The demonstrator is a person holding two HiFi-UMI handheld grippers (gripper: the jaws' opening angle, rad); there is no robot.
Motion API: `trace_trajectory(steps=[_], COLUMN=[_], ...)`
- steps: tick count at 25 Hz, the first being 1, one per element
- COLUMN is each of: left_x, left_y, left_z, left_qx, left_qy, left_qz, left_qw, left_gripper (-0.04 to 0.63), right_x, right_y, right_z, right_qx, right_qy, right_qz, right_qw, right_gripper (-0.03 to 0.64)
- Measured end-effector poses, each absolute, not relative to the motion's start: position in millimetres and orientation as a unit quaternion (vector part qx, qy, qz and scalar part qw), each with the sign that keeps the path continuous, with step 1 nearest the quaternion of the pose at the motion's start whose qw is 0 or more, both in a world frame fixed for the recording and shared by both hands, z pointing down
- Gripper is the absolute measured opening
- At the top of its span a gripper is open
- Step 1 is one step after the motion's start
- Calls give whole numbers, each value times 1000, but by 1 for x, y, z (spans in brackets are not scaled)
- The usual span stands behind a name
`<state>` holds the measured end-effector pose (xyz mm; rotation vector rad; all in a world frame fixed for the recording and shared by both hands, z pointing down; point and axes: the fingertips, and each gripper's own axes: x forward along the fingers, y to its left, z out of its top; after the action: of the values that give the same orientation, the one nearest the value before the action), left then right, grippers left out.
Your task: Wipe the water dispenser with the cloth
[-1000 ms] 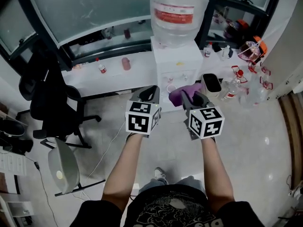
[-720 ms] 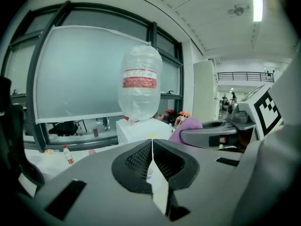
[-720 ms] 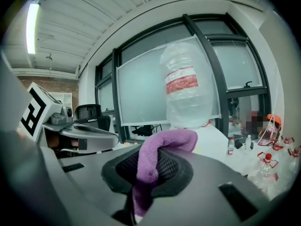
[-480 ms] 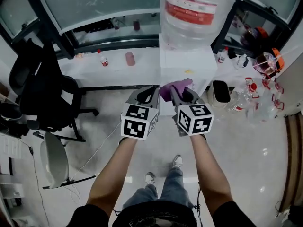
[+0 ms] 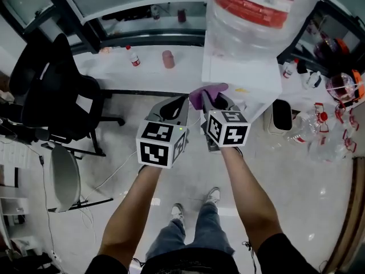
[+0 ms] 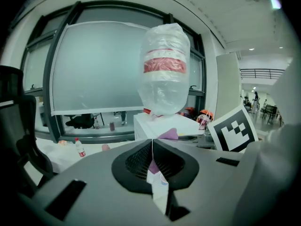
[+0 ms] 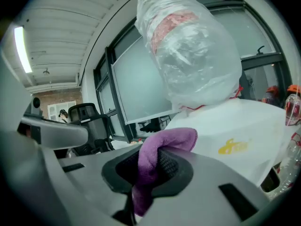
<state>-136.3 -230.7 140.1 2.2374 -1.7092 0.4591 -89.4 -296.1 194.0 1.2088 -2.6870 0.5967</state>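
Note:
The white water dispenser (image 5: 242,76) stands in front of me, topped by a big bottle wrapped in clear plastic (image 5: 259,10). In the right gripper view the dispenser (image 7: 235,126) fills the right side, with the bottle (image 7: 188,55) above. My right gripper (image 5: 209,100) is shut on a purple cloth (image 5: 206,91), whose folded end (image 7: 162,147) pokes out toward the dispenser's near left top corner. My left gripper (image 5: 173,105) hangs just left of it, jaws shut with nothing between them; its view shows the dispenser (image 6: 162,125) ahead.
A black office chair (image 5: 54,96) stands at the left, a low white ledge (image 5: 148,67) with small bottles (image 5: 133,56) runs along the window. Right of the dispenser are a black bin (image 5: 281,116) and several plastic bottles and jugs (image 5: 328,136) on the floor.
Both grippers and the head have moved closer to the dispenser. The cloth in the right gripper now reaches the dispenser's top near corner; earlier it was lower, by the taps.

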Motion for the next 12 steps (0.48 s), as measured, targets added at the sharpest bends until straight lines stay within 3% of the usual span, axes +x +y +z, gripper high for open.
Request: trace_trajectory(steps=[12], left_x=[-99], left_y=[-261], left_z=[164], left_qx=[773], left_qy=[-587], left_qz=[184], left_qw=[155], left_gripper=[28], right_x=[-64], right_y=[-326], right_z=[206], right_qx=[388], right_qy=[-899], right_qz=[196], right_qw=[61], right_gripper=[44])
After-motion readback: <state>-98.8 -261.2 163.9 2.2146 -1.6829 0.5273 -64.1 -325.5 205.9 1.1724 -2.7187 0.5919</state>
